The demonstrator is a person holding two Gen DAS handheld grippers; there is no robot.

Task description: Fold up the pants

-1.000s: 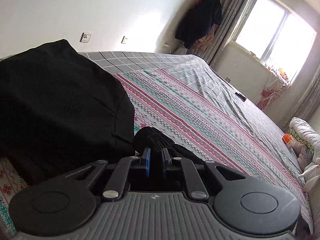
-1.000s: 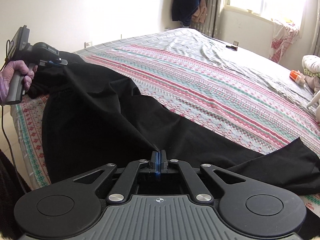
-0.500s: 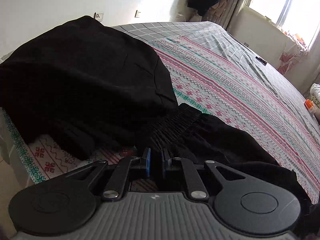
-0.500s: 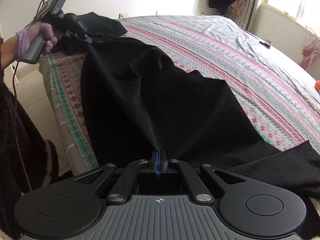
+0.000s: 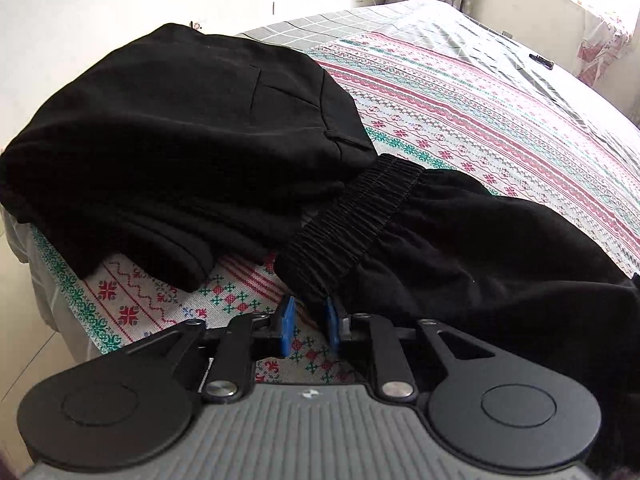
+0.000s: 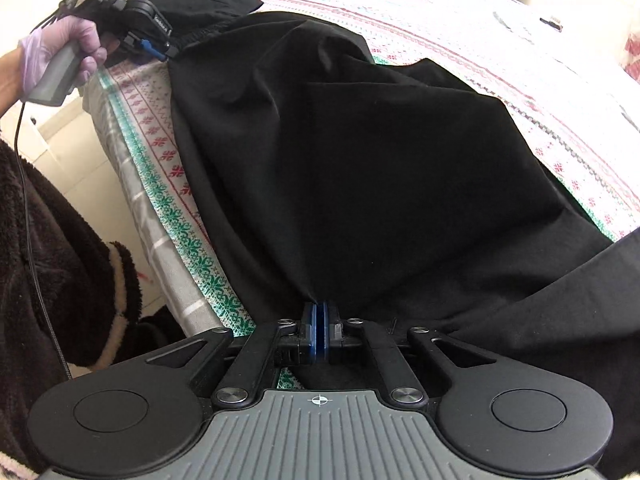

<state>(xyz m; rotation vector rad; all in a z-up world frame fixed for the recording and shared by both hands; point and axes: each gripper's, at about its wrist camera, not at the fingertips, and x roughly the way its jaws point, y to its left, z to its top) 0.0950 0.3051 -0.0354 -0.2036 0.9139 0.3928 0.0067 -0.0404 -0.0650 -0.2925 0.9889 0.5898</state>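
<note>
Near the bed (image 5: 480, 92) edge, left gripper (image 5: 308, 326) jaws are opening off the pants (image 6: 360, 160) waistband; right gripper (image 6: 319, 330) jaws, opening, still pinch fabric.

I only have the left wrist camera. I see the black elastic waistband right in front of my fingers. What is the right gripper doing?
Observer: The right gripper pinches a fold of the black pants near the bed's edge. Its jaws are opening.
Operator: Is the rest of the pants lying flat?
Observer: They are mostly spread on the patterned bedspread, with creases. One leg trails off to the right.
Operator: How does my left gripper look from there?
Observer: A hand in a purple glove holds the left gripper at the end of the waistband. Its jaws are opening, with the waistband's end between them.
</note>
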